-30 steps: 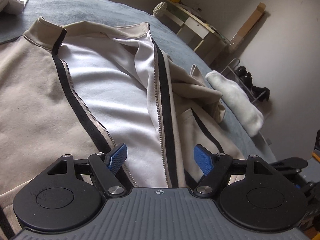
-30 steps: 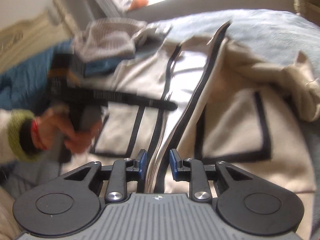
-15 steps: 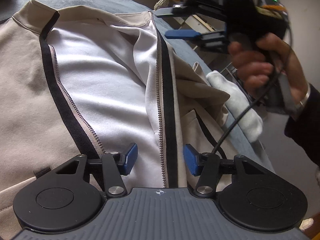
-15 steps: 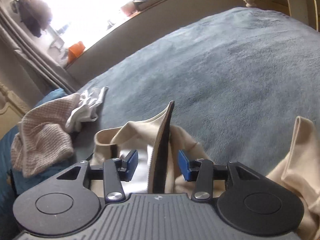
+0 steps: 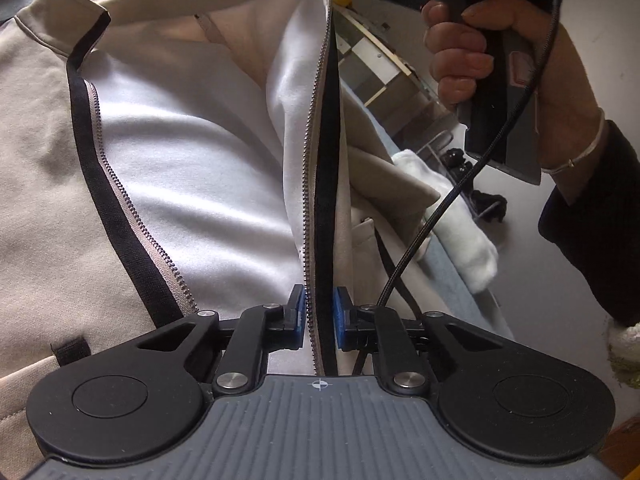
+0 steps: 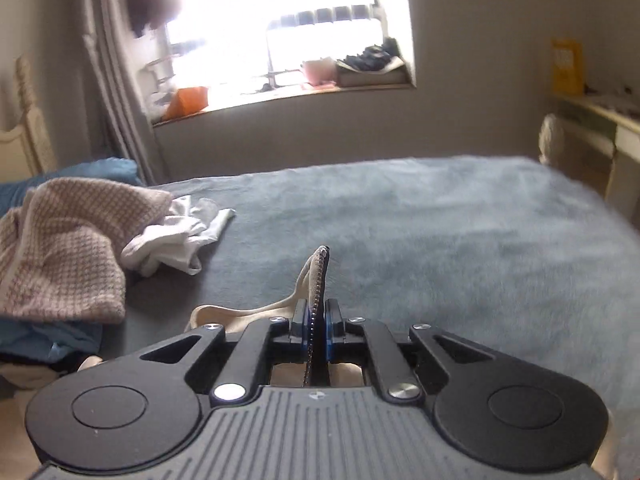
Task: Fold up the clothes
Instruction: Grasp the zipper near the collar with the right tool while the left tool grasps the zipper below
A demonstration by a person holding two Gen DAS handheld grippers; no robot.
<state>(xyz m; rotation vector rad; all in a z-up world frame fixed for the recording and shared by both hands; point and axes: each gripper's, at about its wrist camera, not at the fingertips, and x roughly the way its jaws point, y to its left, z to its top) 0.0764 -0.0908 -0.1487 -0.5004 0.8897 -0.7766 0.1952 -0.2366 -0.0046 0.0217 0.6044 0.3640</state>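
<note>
From the left wrist, the left claw has just been closing and is now clamped on the black-trimmed zipper edge of the beige zip-up jacket, which lies open on the bed, white lining up. The person's right hand holds that edge taut higher up.

From the right wrist, the right claw has likewise just closed onto the jacket's zipper edge, above the grey-blue bed cover. A knitted garment and white cloth lie well apart to the left.

Grey-blue bed; beige jacket, checked knit, white garment
</note>
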